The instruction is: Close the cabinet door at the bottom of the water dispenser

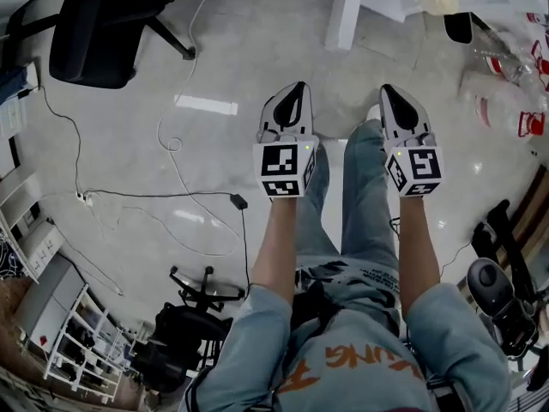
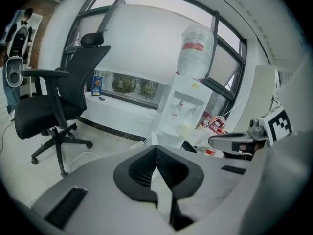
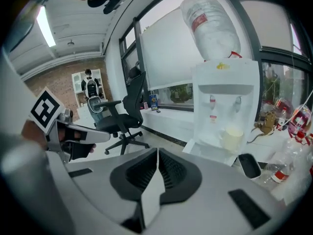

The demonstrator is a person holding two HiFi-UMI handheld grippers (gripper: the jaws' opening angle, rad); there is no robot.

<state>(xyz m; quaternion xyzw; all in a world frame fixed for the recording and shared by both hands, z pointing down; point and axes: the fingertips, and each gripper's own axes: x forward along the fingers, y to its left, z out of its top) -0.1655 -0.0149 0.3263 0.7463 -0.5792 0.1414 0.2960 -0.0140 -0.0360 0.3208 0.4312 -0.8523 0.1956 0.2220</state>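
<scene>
**A:** The left tongs [image 2: 156, 150] and the right tongs [image 3: 157, 153], how do they stand?

**B:** Both are clenched, with their tips pressed together and nothing between them. In the head view they are held out side by side above the floor [image 1: 111, 136], just past the person's knees and not touching each other.

**A:** Where is the water dispenser [image 3: 222, 106]?

**B:** It is ahead of both, by the windows and well apart from the tongs. An upturned bottle [image 3: 210, 26] sits on top, and a pale cup [image 3: 232, 136] stands on its tray.

**A:** And the cabinet door [image 3: 195, 145]?

**B:** It is down at the dispenser's foot. A white panel juts out at the lower left there, but the tongs' own bodies cover most of it. I cannot tell how far it stands open.

**A:** What is around it?

**B:** A black office chair [image 2: 54, 106] stands to the left of the dispenser, and loose cables [image 1: 174, 144] trail across the floor.
</scene>
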